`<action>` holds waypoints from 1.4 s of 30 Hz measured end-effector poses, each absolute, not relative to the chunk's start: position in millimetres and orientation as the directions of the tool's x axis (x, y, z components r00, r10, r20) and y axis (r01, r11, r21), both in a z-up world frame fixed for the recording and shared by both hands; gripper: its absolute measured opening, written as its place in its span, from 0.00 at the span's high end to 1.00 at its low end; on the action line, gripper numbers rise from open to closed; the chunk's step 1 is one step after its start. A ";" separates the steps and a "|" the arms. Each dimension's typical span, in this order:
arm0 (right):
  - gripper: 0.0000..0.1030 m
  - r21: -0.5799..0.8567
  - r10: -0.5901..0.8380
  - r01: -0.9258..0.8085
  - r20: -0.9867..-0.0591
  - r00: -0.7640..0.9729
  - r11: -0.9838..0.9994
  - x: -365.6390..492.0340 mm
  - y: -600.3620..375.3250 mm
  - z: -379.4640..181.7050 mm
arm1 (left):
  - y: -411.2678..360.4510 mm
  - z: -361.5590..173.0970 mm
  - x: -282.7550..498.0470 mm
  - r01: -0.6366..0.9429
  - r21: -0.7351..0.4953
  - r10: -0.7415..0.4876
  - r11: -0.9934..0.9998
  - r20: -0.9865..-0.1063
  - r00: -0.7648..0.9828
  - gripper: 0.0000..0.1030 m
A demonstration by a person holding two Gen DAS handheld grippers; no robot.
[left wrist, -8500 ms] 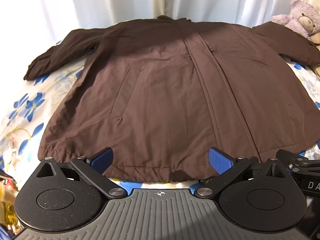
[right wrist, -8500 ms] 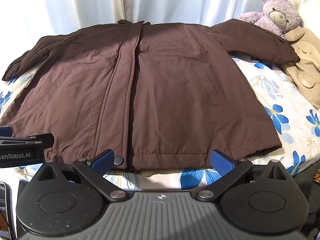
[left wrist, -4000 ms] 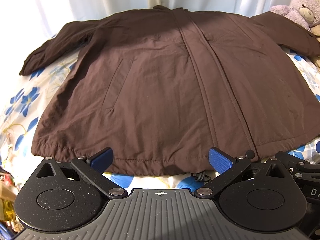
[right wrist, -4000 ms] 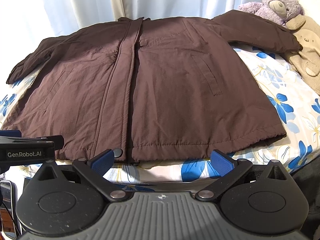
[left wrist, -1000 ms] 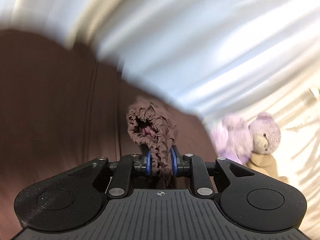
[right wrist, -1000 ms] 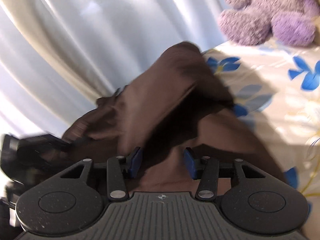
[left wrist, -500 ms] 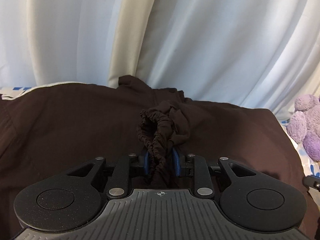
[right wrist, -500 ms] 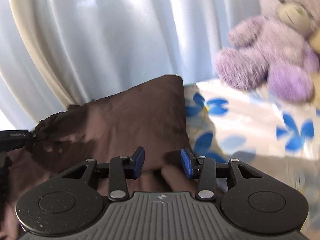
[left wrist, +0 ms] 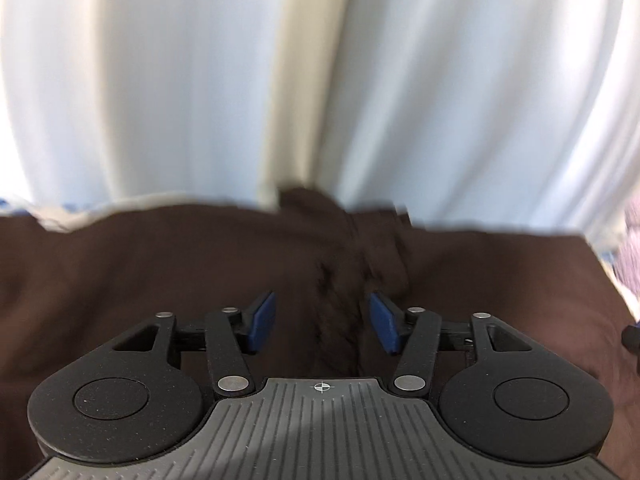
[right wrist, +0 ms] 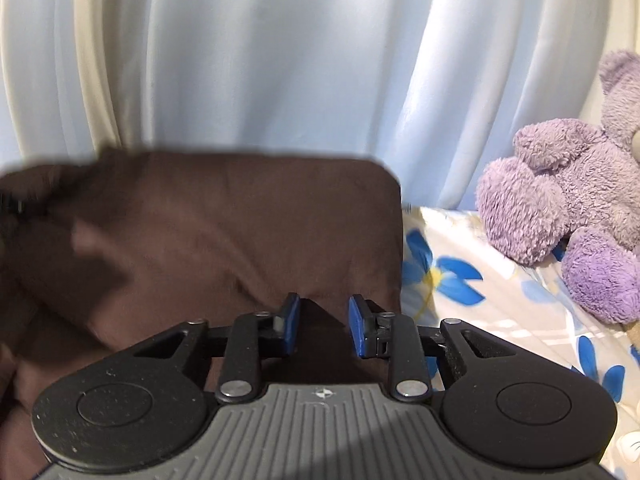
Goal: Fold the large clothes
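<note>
Left wrist view, lowest in frame: left gripper, pads apart. Jaws have just been opening. The gathered elastic cuff lies between the pads but neither presses on it, so it reads as released, not gripped.

Right wrist view, lowest in frame: right gripper, jaws have just been closing and stand narrow but not shut. Dark fabric lies below the gap; the pads do not visibly pinch it. Counted as open, nothing held.

Middle of both frames: brown jacket spread on the floral bedsheet. In the right view its edge at centre-right is a straight folded line with the sheet bare beside it, so the sleeve on that side appears laid in over the body. In the left view the cuff rests on the jacket's middle, below the collar.

Far: white curtain across the top; purple teddy bear at right edge, apart from the jacket.

Progress, judged: sleeves appear brought in; early stage. Left to do: likely folding the sides or hem up into a compact stack. The hem is out of view, so its state is unknown.
</note>
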State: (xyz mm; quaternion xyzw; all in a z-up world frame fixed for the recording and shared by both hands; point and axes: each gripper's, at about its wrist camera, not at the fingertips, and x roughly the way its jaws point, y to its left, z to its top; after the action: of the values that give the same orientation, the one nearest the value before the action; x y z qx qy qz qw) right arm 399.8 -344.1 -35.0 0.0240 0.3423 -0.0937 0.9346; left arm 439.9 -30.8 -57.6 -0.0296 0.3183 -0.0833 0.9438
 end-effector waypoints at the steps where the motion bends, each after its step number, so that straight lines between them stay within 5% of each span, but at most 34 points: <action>1: 0.75 0.009 -0.140 0.187 -0.629 0.765 0.982 399.2 -342.4 -24.8 | -35.0 -52.4 440.2 0.141 -0.122 -0.186 0.982 -0.584 0.790 0.45; 5: 0.80 0.025 -0.063 0.098 -0.605 0.794 0.995 438.1 -310.9 -17.1 | -74.5 -58.9 452.6 0.243 -0.145 -0.282 0.959 -0.568 0.774 0.42; 8: 0.87 0.003 -0.013 0.018 -0.617 0.787 1.000 469.0 -281.8 -32.8 | -91.7 -85.6 467.3 0.214 -0.061 -0.207 0.975 -0.607 0.767 0.43; 13: 1.00 -0.046 -0.099 0.090 -0.624 0.775 0.995 486.6 -305.8 -69.7 | -94.0 -97.2 462.9 0.275 0.030 -0.209 0.961 -0.571 0.794 0.45; 20: 1.00 0.126 -0.059 0.175 -0.622 0.781 0.977 458.4 -351.1 -58.8 | -80.9 -91.3 444.2 0.296 0.058 -0.208 0.953 -0.584 0.785 0.41; 24: 1.00 0.122 -0.002 0.095 -0.603 0.798 0.988 413.3 -331.1 -50.2 | -70.9 -90.9 441.4 0.241 0.036 -0.168 0.970 -0.614 0.771 0.19; 28: 1.00 0.039 -0.036 0.075 -0.609 0.792 0.996 398.5 -320.1 -71.2 | -50.6 -97.2 448.7 0.171 -0.126 -0.212 0.977 -0.653 0.727 0.16; 38: 1.00 -0.118 -0.138 0.083 -0.617 0.774 0.990 408.2 -294.4 -70.3 | -49.7 -83.3 434.3 0.150 -0.062 -0.151 0.987 -0.686 0.712 0.16; 42: 1.00 -0.057 -0.079 0.056 -0.619 0.782 0.997 399.9 -281.5 -50.4 | -47.1 -80.0 424.3 0.157 -0.033 -0.137 0.987 -0.687 0.714 0.16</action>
State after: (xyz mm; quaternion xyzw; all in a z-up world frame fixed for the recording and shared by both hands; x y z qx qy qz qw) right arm 399.9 -281.5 -50.4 -0.0176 0.3285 -0.0359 0.9436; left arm 424.3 -47.1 -80.0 0.0138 0.3699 -0.0795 0.9255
